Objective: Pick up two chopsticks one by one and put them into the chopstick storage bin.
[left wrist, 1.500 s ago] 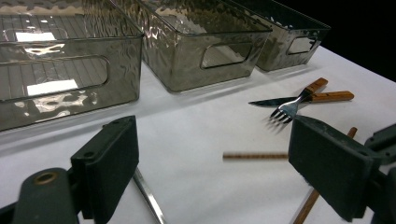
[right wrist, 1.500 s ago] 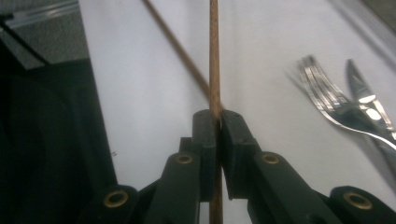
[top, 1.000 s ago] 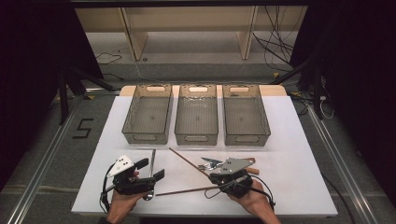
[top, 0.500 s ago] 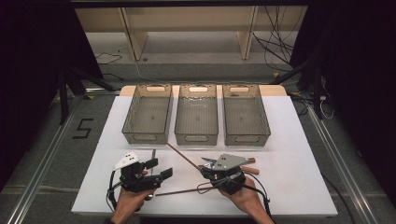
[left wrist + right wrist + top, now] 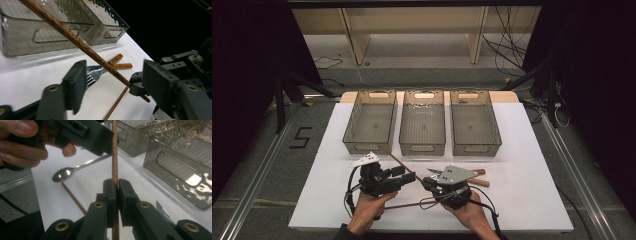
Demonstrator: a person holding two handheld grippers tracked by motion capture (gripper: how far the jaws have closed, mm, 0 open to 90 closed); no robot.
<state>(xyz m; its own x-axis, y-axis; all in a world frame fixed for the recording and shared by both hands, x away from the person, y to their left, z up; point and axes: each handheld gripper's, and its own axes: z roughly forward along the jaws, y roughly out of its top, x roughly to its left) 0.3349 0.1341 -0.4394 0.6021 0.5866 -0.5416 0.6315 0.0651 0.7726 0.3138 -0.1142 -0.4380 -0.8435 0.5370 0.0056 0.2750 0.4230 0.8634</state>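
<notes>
Right, from the high view I've got the right gripper (image 5: 428,183) clamped on a wooden chopstick (image 5: 398,161) that slants up and left toward the three grey bins (image 5: 422,125), and the left gripper (image 5: 410,177) sits just beside it near the front of the white surface (image 5: 532,165). A second chopstick (image 5: 404,205) lies flat below both grippers.

Over to the left gripper view: my fingers (image 5: 75,85) have just been closing, but they stand apart, with the chopstick (image 5: 75,40) crossing the gap between them, untouched. A fork (image 5: 93,72) and wooden handles (image 5: 120,62) lie on the surface behind.

Now the right gripper view: fingers (image 5: 110,192) pressed together on the chopstick (image 5: 114,157), which stands upright between them. A spoon (image 5: 65,173) lies beyond.
</notes>
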